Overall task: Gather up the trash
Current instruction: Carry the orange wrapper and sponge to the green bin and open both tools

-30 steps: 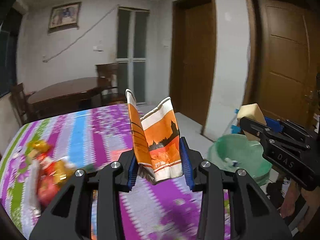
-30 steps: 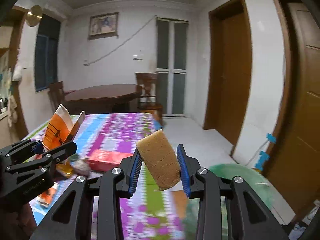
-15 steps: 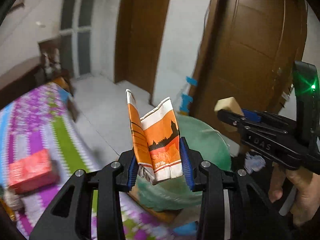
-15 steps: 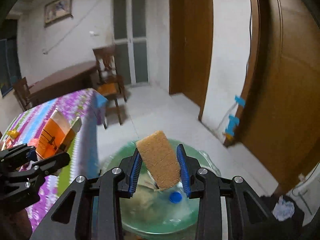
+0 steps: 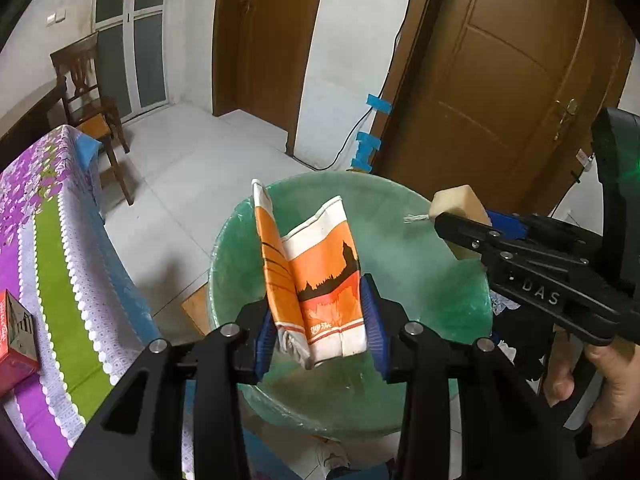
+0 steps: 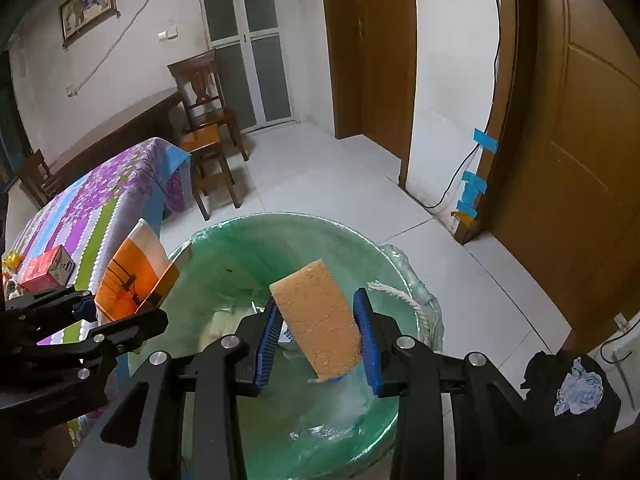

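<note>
Trash bin (image 6: 224,248) under both opening claws, wrapper (image 5: 316,284) left, sponge (image 6: 320,316) right, bottle cap only right view.

The bin liner (image 6: 224,256) is thin green plastic, glossy and wrinkled. The orange-and-white wrapper (image 5: 316,280) looks like creased printed paper; the tan sponge (image 6: 320,316) is porous and rough. Matt black plastic forms both gripper bodies — ribbed blue pads line the jaws. Patterned cloth (image 5: 60,240) covers the worktop; the doors (image 5: 500,92) are smooth brown wood.
</note>
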A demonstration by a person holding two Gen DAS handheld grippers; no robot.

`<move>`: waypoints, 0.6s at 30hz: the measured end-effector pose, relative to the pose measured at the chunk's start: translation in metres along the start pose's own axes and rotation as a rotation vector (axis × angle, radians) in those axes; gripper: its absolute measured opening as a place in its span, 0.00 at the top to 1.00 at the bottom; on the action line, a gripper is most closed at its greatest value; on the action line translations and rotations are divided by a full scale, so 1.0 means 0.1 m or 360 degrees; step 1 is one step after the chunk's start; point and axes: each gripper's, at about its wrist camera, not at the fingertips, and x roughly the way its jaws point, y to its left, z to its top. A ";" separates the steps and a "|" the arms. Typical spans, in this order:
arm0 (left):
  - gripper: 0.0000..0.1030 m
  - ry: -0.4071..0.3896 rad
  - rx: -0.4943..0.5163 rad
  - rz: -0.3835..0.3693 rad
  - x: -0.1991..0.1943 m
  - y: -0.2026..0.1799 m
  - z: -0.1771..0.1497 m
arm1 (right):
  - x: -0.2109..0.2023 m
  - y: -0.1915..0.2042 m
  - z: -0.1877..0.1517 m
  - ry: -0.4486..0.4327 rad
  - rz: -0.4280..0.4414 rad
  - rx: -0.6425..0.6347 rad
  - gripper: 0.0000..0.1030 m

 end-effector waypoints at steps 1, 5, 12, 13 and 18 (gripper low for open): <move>0.57 -0.0001 -0.0004 0.0005 0.01 0.00 0.01 | -0.02 0.08 0.00 -0.0002 0.0002 -0.0001 0.55; 0.40 -0.0028 -0.0005 0.0032 -0.07 -0.03 0.00 | -0.13 0.19 0.00 -0.0032 0.0003 0.0011 0.43; 0.40 -0.0046 0.0022 0.0034 -0.15 -0.08 -0.03 | -0.32 0.26 0.01 -0.0090 -0.0001 0.0012 0.43; 0.40 -0.0049 0.0025 0.0035 -0.16 -0.07 -0.05 | -0.36 0.29 0.01 -0.0104 0.0002 0.0008 0.43; 0.40 -0.0102 0.0008 0.0055 -0.44 0.03 -0.14 | -0.73 0.57 -0.04 -0.0228 0.0036 -0.0061 0.40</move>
